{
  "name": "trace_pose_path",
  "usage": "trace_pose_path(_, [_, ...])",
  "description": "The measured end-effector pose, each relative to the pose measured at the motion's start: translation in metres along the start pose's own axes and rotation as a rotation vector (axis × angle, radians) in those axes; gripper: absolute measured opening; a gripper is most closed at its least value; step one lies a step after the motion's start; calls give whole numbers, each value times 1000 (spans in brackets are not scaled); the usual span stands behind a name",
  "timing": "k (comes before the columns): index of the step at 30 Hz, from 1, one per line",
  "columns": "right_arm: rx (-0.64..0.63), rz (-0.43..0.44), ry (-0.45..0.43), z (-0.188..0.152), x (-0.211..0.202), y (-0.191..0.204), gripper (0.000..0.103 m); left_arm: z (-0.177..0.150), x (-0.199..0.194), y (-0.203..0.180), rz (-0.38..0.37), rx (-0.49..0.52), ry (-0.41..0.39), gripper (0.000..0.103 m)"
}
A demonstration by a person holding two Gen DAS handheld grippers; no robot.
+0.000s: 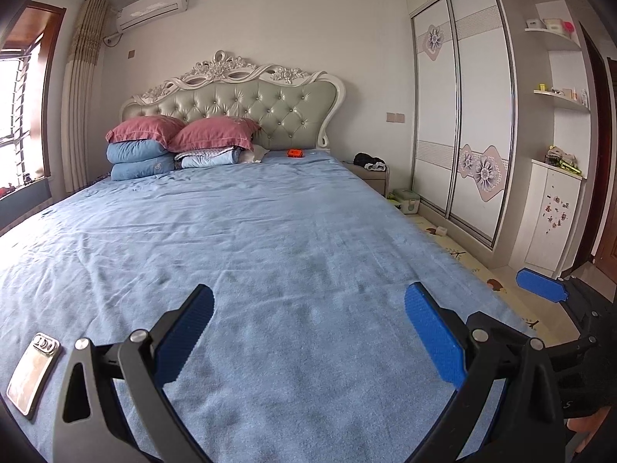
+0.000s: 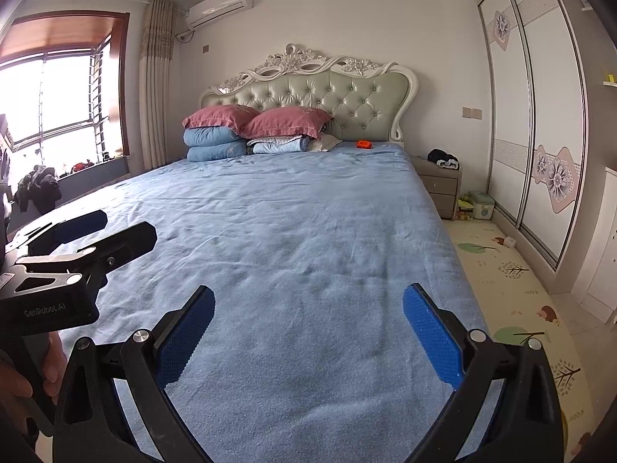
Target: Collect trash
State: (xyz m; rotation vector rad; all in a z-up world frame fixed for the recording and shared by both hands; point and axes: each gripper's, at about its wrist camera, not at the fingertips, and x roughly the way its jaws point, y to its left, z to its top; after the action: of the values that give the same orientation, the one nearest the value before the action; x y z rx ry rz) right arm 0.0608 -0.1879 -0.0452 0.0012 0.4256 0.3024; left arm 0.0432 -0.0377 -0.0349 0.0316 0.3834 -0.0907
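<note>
Both grippers are held low over the foot of the bed, pointing toward the headboard. The left gripper (image 1: 308,308) has its blue-padded fingers spread wide with nothing between them; the right gripper (image 2: 308,308) is just as wide apart and equally empty. In the right wrist view the left gripper shows at the left edge, level and side-on, with the person's hand (image 2: 23,378) wrapped around its handle. In the left wrist view one blue pad of the right gripper pokes in from the right edge.

A phone (image 1: 34,374) lies flat on the blue bedsheet (image 1: 270,231) just left of the left gripper. The sheet is lightly creased and otherwise bare across its middle. At the far end, a small orange object (image 1: 295,153) rests on the sheet near the tufted headboard (image 1: 246,100), right of two maroon pillows (image 1: 181,131) stacked on folded blue quilts (image 1: 140,160).

Beyond the bed's right side stand a nightstand (image 2: 437,185) with dark clothing on top, a patterned floor mat (image 2: 509,270) and a sliding-door wardrobe (image 1: 459,115). A window (image 2: 58,96) and curtain are at the left, an air conditioner (image 1: 152,7) high on the wall.
</note>
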Motion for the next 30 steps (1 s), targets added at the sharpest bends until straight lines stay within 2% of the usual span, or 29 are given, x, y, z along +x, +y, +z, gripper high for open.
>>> trace_pose_path(19, [-3,-1,14,-2,1,0,95,3,7,2,4,-4,6,99])
trace_pose_path(24, [6,-3,21,-4,5,-1,95,2,3,3,25,-2,-38,99])
trace_pose_path(30, [14,0,27,-4,8,-3,95,3,11,6,-24,-6,2,99])
